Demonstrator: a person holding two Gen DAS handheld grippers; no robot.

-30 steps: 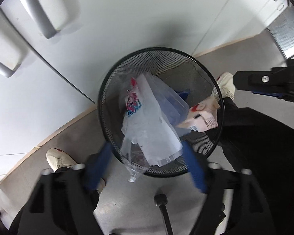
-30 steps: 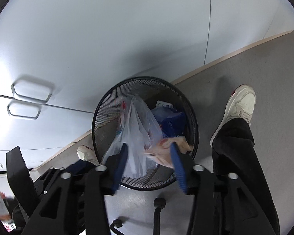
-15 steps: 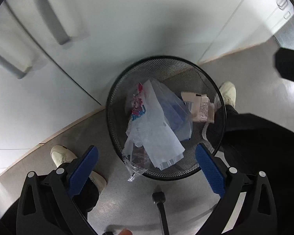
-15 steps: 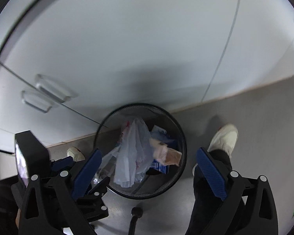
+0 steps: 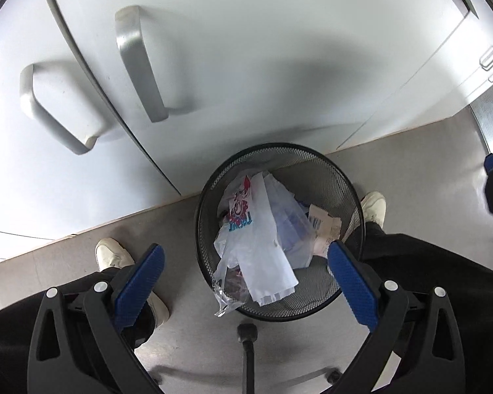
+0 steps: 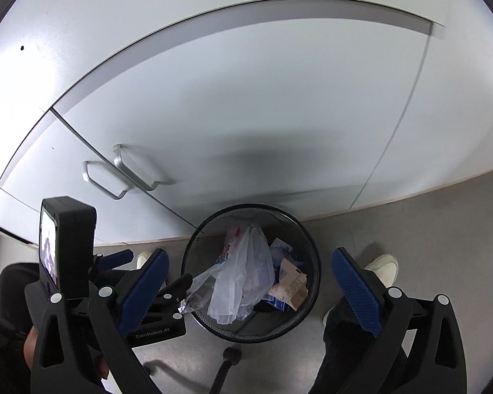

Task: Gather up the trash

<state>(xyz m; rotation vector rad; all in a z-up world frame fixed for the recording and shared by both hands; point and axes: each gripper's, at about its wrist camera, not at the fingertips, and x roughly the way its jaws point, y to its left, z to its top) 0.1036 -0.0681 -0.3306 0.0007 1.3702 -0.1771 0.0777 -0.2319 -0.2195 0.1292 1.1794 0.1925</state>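
Left tool point(image 5: 243, 275): jaws spread wide, having just opened within the last moment, with nothing pressed between the blue pads point(image 5: 138, 282). The tool points steeply down at the floor point(image 5: 180, 335).

Right tool point(image 6: 246, 290): jaws likewise spread wide after just opening, nothing gripped. In the right wrist view the left tool shows at the lower left, beside the right tool's left finger.

Wire-mesh bin point(image 5: 332, 170): black, round, standing on the grey floor directly ahead of and below both tools, between their open fingers in each view. Its far side stands just beside the white cabinet point(image 5: 246, 65).

Contents of the bin:
- Clear plastic bag point(image 5: 263, 249) with red and blue print, lying across the middle. Its near end hangs over the rim on the side toward the tools.
- Crumpled paper wrapper point(image 5: 325, 229) with a barcode, to the right of the bag, inside the bin.
- Blue packaging point(image 6: 281, 302), partly covered by the bag and the wrapper.

None of these items touches either tool.

Surroundings: two grey cabinet handles point(image 5: 138, 62) sit ahead and to the left of the left tool. The person's white shoes point(image 5: 115, 256) stand on the floor on either side of the bin, with dark trouser legs point(image 5: 427, 262) below them in the frame. A black chair leg point(image 5: 246, 344) lies on the floor near the bin's near rim.
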